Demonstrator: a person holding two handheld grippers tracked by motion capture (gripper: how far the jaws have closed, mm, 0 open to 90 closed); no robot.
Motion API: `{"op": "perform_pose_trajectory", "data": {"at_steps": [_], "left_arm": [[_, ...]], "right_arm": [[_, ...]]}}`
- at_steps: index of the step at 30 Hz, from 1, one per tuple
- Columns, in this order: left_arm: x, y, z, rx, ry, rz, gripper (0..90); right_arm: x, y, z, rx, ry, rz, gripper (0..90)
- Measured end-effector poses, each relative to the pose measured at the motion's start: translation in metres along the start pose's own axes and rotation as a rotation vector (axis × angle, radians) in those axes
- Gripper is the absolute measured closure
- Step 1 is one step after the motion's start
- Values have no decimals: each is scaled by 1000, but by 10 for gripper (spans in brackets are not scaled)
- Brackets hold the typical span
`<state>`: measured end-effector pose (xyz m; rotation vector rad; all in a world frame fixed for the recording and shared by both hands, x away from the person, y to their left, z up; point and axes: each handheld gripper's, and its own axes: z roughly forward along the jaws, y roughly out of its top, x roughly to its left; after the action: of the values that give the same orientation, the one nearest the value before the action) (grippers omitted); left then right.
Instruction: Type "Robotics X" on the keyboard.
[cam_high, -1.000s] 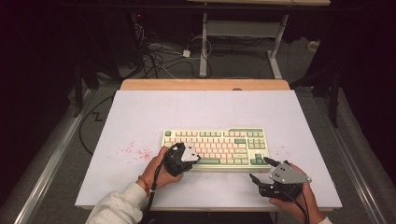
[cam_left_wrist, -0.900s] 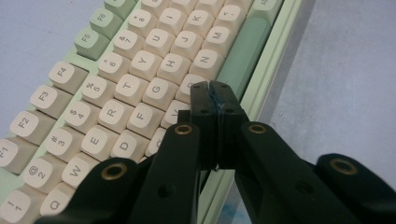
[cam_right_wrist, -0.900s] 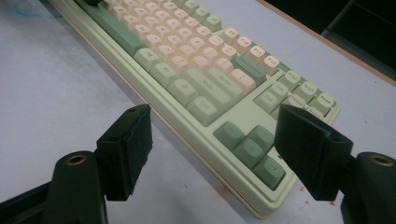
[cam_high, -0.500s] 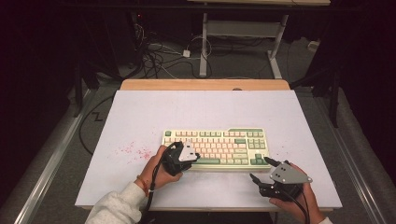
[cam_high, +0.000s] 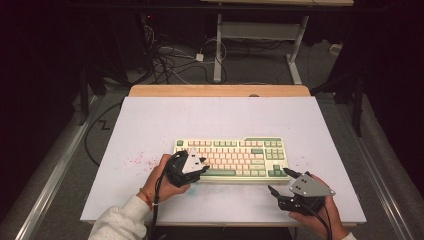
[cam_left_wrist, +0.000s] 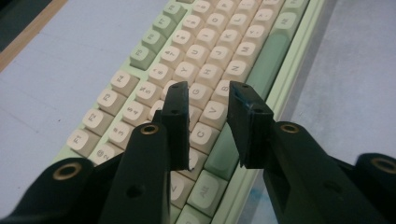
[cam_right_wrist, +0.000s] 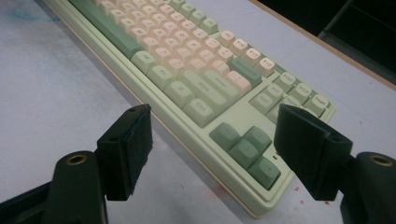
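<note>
Over the keys, left jaws: the left gripper has just been opening; its jaws stand a little apart with nothing between them, above the V and G keys of the keyboard.
Off the keyboard's corner, right jaws: the right gripper is spread wide and holds nothing; the arrow keys show in the gap, and the jaws hang clear of the case.
Left gripper view: key letters read plainly, and the green space bar runs along the near edge.
Right gripper view: the keyboard's right end, with its green arrow cluster and red specks on the bench.
High view: the keyboard lies flat at the middle of the white bench, the left gripper over its lower left part, the right gripper just off its lower right corner.
Beyond the bench: a pink stain to the left of the keyboard, cables on the floor behind.
</note>
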<state>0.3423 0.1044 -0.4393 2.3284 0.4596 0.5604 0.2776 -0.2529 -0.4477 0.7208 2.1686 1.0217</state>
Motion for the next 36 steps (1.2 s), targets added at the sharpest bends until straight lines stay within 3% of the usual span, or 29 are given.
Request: {"op": "perform_pose_trajectory", "data": {"at_steps": [3, 10, 18, 29, 36], "left_arm": [[3, -4, -1, -21, -4, -8, 588], [5, -9, -7, -51, 30, -41, 394], [4, -17, -12, -52, 67, -54, 230], [6, -32, -23, -53, 104, -79, 192], [3, -40, -27, -47, 118, -78, 193]], "right_arm": [[-1, 0, 0, -1, -1, 1, 283], [-1, 0, -1, -3, -3, 2, 283], [-3, 0, -2, -8, -6, 12, 286], [-7, 0, -3, -1, -8, 30, 358], [-12, 2, -5, -2, -6, 59, 522]]}}
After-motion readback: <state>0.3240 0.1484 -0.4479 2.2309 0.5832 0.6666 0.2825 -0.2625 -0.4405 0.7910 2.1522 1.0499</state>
